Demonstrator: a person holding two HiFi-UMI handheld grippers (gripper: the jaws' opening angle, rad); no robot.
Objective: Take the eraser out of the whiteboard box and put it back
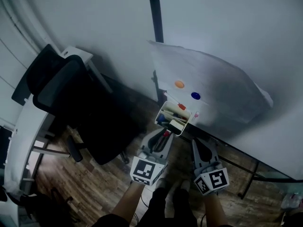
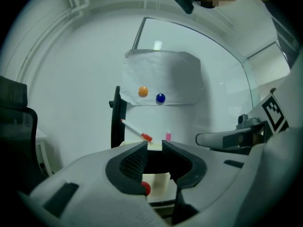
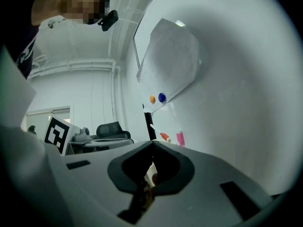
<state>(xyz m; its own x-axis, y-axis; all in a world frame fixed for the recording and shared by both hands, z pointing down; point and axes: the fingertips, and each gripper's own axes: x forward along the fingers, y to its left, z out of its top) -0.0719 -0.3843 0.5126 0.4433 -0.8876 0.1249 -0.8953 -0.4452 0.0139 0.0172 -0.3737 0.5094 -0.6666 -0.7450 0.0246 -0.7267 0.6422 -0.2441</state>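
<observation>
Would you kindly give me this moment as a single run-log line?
left gripper: fingers slightly apart, empty | right gripper: shut, empty | eraser: in whiteboard box

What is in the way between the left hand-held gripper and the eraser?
Nothing visible. The eraser lies at the near edge of the whiteboard box, right before the left hand-held gripper; markers lie behind it.

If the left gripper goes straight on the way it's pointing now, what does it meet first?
Probably the whiteboard box, which sits dead ahead in the gap of the left gripper. Depth is unclear, so I can't say how close it is.
</observation>
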